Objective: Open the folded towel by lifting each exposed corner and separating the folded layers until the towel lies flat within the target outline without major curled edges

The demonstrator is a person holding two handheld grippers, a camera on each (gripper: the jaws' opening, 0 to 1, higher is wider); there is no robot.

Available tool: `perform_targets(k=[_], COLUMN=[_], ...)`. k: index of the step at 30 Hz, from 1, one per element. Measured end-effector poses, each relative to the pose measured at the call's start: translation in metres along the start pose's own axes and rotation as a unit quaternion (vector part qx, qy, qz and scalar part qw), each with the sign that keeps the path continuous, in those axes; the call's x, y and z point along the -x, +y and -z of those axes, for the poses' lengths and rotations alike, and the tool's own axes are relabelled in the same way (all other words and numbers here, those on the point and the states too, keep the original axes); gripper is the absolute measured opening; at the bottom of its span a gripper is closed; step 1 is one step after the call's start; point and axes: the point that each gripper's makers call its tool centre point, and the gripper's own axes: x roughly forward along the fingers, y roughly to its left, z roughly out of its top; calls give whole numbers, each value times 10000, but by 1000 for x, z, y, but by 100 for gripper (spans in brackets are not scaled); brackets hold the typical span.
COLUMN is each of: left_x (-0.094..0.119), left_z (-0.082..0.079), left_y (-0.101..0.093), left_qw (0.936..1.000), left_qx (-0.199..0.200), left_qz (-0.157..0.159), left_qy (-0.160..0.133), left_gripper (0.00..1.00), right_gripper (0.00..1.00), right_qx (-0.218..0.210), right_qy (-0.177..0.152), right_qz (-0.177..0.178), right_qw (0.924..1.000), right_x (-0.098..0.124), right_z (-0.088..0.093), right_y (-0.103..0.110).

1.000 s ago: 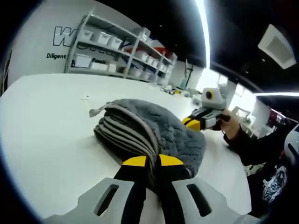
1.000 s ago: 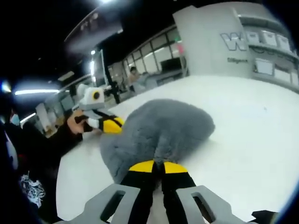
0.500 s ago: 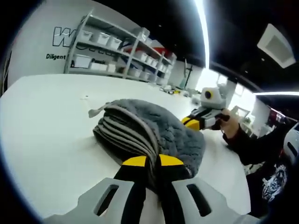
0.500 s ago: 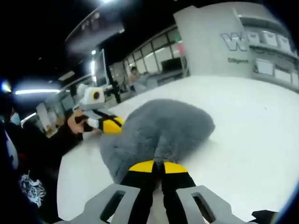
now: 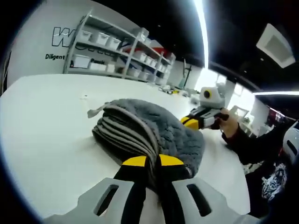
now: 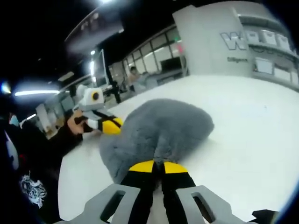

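A thick grey towel (image 5: 154,128), folded in several layers, lies bunched on the white table (image 5: 42,130). My left gripper (image 5: 153,161) is shut on the towel's near edge, its yellow-tipped jaws pressed together over the stacked folds. From the opposite side, in the right gripper view, my right gripper (image 6: 157,166) is shut on the towel (image 6: 161,126) at its fluffy near edge. Each gripper shows in the other's view: the right gripper (image 5: 194,122) at the towel's far right edge, the left gripper (image 6: 108,125) at its left edge, each held by a hand.
Metal shelves with white bins (image 5: 117,51) stand past the table's far edge. A small fabric tab (image 5: 95,112) sticks out at the towel's left. The person's dark sleeve (image 5: 250,147) reaches in at the right. White tabletop (image 6: 252,126) spreads around the towel.
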Motion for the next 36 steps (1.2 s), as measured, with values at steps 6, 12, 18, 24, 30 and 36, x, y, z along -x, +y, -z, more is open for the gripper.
perform_targets(k=[6,12,18,24,30,36], left_x=[1,2,3,3,3,4], left_z=[1,1,2,3,4,5], left_y=[-2,-3,-5,-5,-7,-10], left_qw=[10000,10000,10000,10000,10000,9999], left_qx=[-19,-19,-48,-46,-54,-83], left_qz=[29,39,60,74,79,107], left_qy=[16,19,32,33,27,47], left_gripper=[6,6,6,6,6,6], right_gripper=[0,0,0,0,0,0], right_qx=[26,45,87,8,31,49], right_qy=[20,30,-31,-85,-74,-34], right_qz=[10,-10,-18,-105,-114,-118], right_qw=[10000,10000,10000,9999,9999,9999], right_x=[0,1,3,4,4,6], right_z=[1,2,5,5,6,6], right_y=[1,4,5,7,7,10])
